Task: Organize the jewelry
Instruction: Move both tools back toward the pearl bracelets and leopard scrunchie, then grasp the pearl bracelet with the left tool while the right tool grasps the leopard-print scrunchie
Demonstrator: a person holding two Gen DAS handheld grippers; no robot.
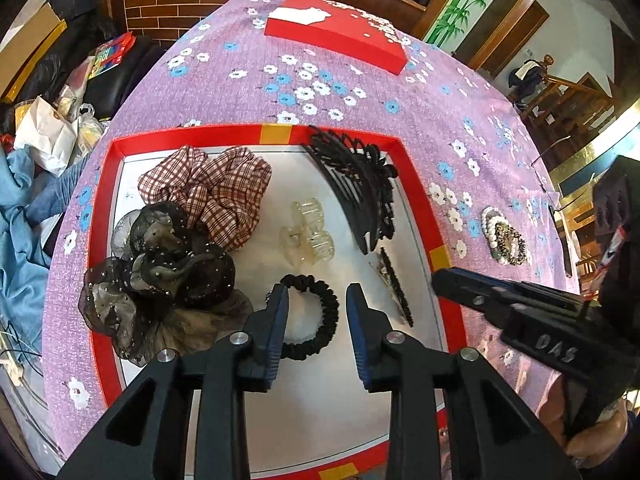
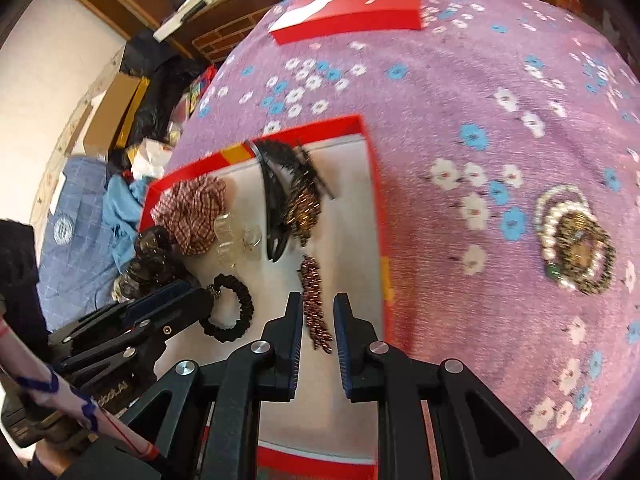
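Scrunchie (image 1: 310, 316) lies between parted left gripper (image 1: 317, 316) fingers.

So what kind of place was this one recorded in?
Probably a lived-in home: a table under a purple floral tablecloth, a wooden staircase beyond it, and bags and blue bedding piled beside the table.

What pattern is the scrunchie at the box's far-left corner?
Red-and-white plaid scrunchie; clearest in the left wrist view.
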